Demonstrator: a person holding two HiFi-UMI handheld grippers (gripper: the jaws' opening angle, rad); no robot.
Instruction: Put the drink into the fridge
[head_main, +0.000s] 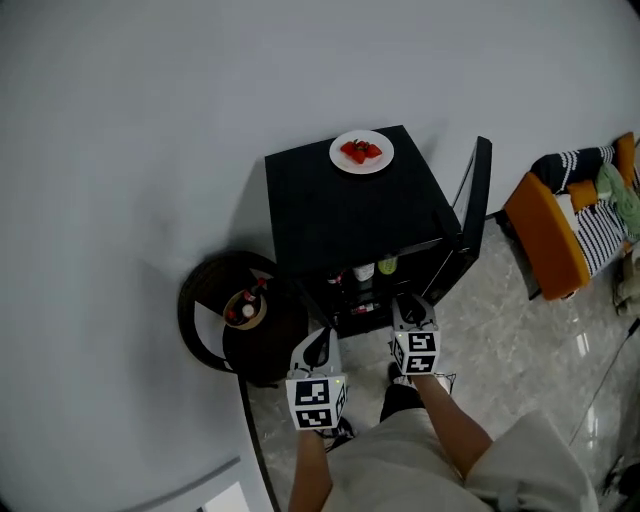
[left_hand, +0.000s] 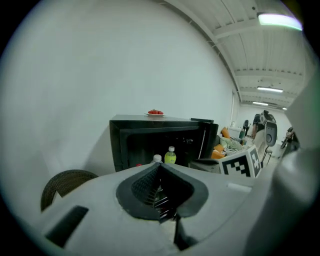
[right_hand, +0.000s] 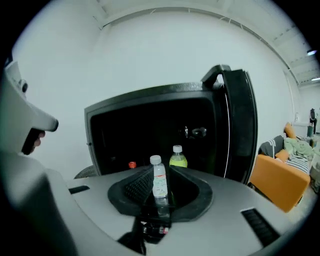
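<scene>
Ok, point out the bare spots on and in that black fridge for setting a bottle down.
The black fridge's top is bare from its front edge back to the white plate of red fruit. Inside, the clear white-capped bottle and green bottle crowd the middle; the rest is too dark to judge.

No word, brand or number can be read anywhere in the scene. The clear bottle (right_hand: 159, 180) standing in the black fridge (head_main: 340, 215) wears a pale label with red and green print, too small and blurred to make out. The green bottle (right_hand: 178, 159) near it shows no legible label. The cube (head_main: 314, 402) on the left gripper (head_main: 318, 345) and the cube (head_main: 416, 352) on the right gripper (head_main: 411, 308) carry black-and-white square markers: block patterns only, with no letters or digits.
</scene>
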